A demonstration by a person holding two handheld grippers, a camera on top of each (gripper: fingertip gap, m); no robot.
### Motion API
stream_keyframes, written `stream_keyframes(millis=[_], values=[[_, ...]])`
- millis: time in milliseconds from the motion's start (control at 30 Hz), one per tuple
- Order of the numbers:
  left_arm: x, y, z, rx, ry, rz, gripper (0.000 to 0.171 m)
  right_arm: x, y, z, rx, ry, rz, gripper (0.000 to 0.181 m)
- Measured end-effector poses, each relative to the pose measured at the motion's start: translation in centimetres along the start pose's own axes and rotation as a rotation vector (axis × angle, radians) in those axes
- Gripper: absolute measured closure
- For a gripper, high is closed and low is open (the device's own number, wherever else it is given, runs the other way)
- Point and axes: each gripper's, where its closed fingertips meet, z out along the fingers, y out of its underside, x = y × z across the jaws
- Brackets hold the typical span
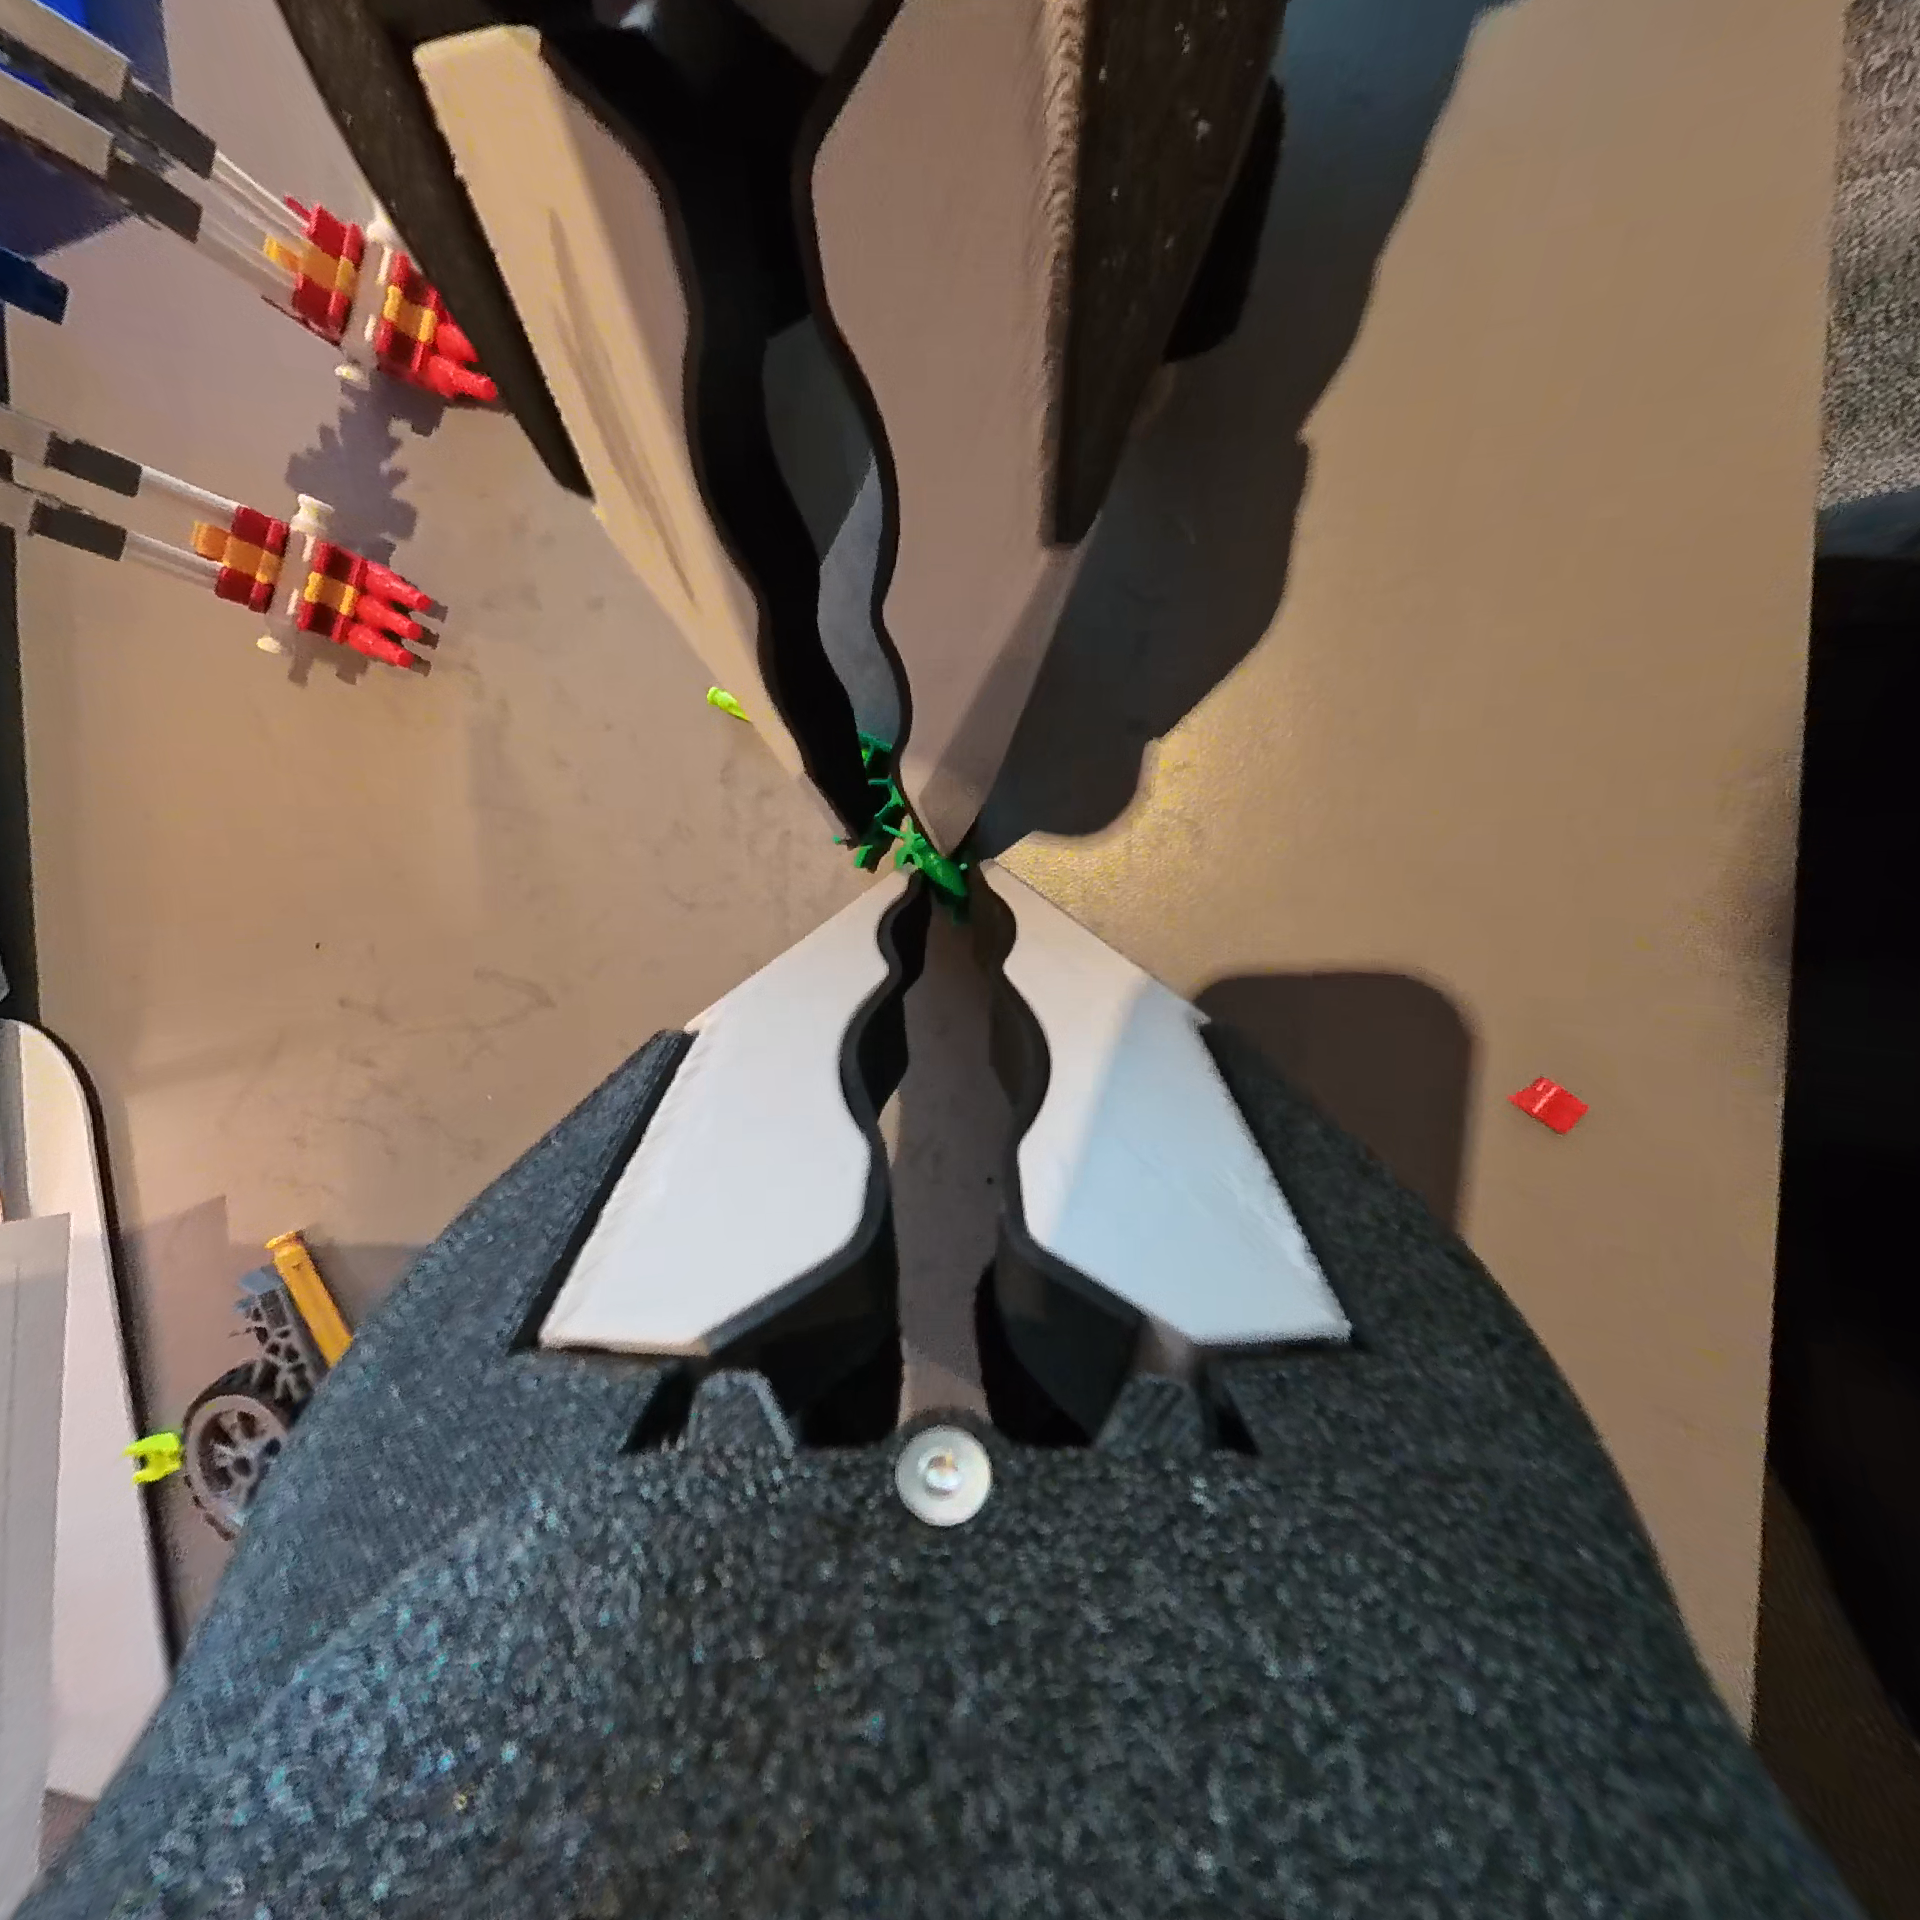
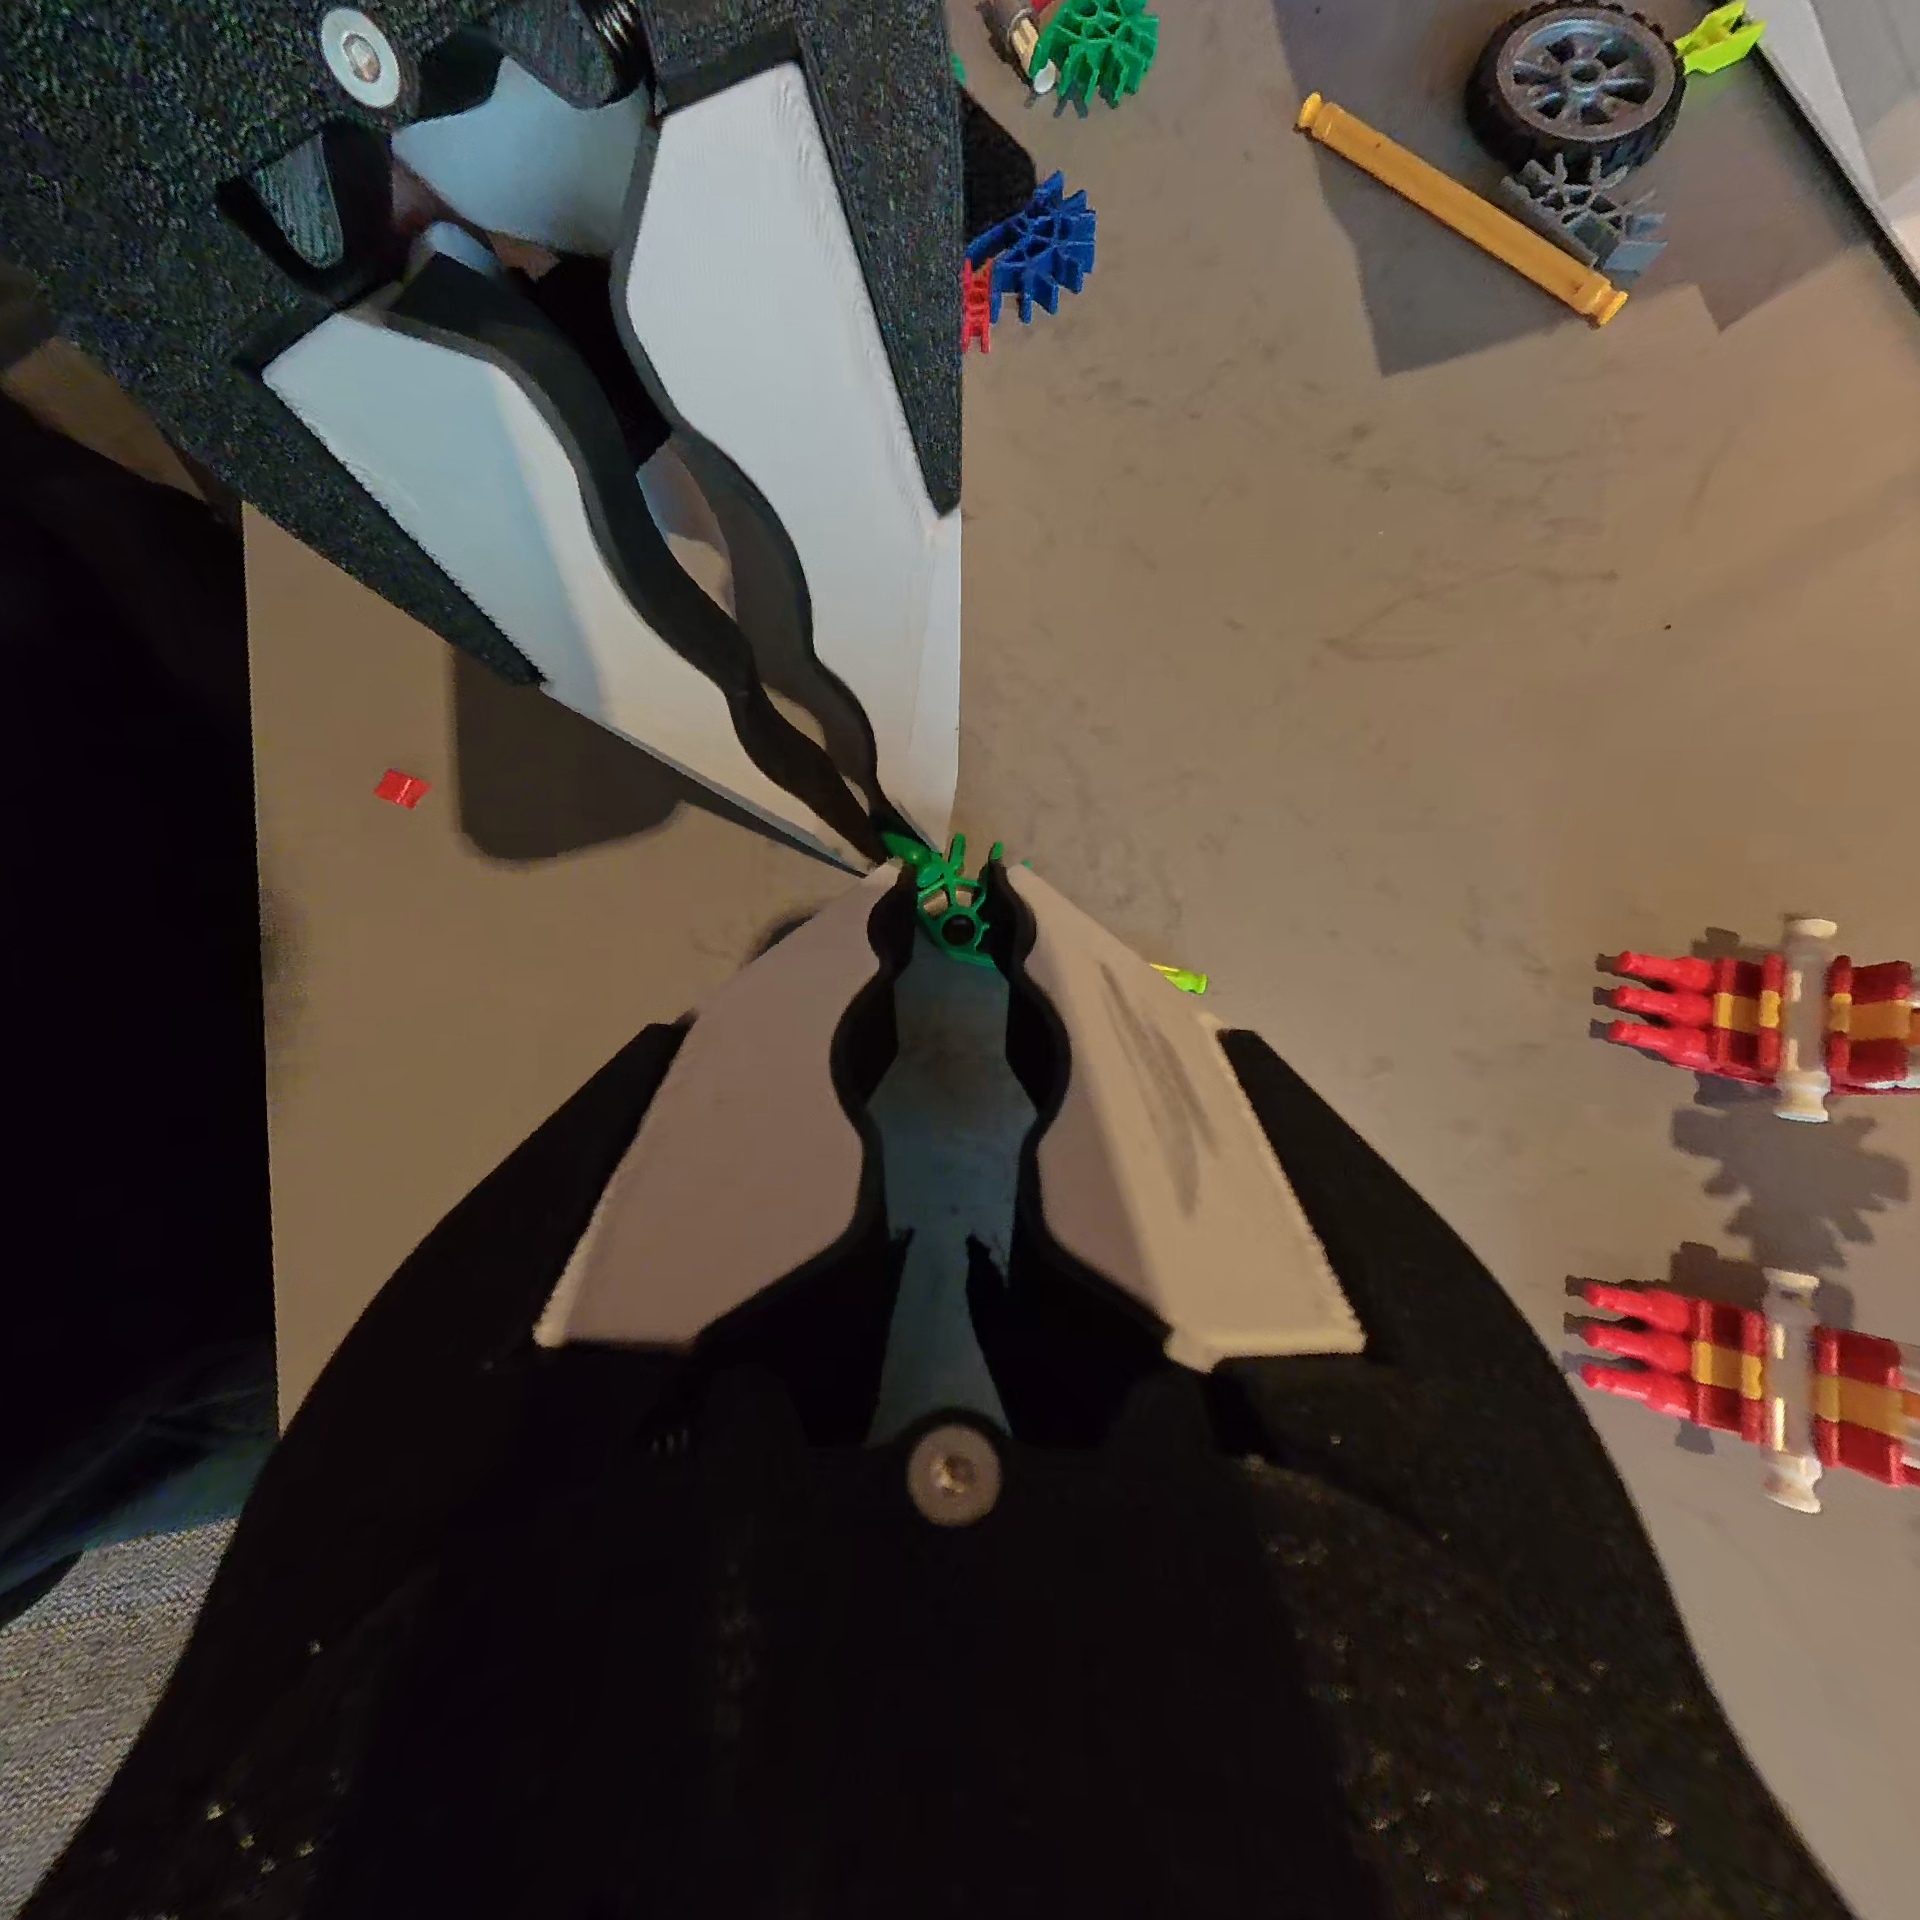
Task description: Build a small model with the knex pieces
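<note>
My left gripper (image 1: pixel 948 900) and my right gripper (image 2: pixel 948 891) meet tip to tip just above a tan table (image 1: pixel 1455 727). Between the tips is a small green snowflake-shaped construction-toy connector piece (image 1: pixel 916 844), possibly two pieces joined. In the right wrist view the green connector (image 2: pixel 954 906) has a round hole and sits between my right fingertips. The left gripper (image 2: pixel 883 847) comes in from the upper left, pinching the other green end. In the left wrist view the right gripper (image 1: pixel 896 816) comes down from above, closed on green spokes.
Two red, orange and white rod assemblies (image 1: pixel 353 312) (image 1: pixel 322 587) lie at the left. A lime piece (image 1: pixel 727 704), a red tile (image 1: pixel 1548 1103), a wheel (image 2: pixel 1579 88), a yellow rod (image 2: pixel 1455 208) and blue (image 2: pixel 1039 249) and green (image 2: pixel 1096 42) connectors lie around. The table edge (image 2: pixel 255 935) is close. The tips of both grippers are at nearly the same place.
</note>
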Motion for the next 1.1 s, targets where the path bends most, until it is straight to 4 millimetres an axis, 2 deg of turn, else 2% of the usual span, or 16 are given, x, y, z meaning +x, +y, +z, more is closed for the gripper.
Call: stream_keyframes(millis=[333, 633, 667, 867, 1100], values=[[-0.29, 0.09, -0.09, 0.048, -0.005, -0.027, 0.160, 0.39, -0.03, 0.03, 0.007, 0.017, -0.003, 0.176], [0.04, 0.19, 0.04, 0.092, 0.034, -0.070, 0.166, 0.22, 0.11, -0.15, 0.031, -0.018, 0.019, 0.175], [0.18, 0.16, 0.05, 0.093, 0.042, -0.068, 0.171, 0.20, 0.12, -0.19, 0.034, -0.024, 0.024, 0.175], [0.18, 0.13, 0.10, 0.083, 0.046, -0.059, 0.171, 0.19, 0.14, -0.23, 0.037, -0.032, 0.031, 0.175], [-0.19, -0.05, -0.25, 0.100, 0.026, -0.098, 0.159, 0.22, 0.11, -0.25, 0.036, -0.016, 0.007, 0.175]])
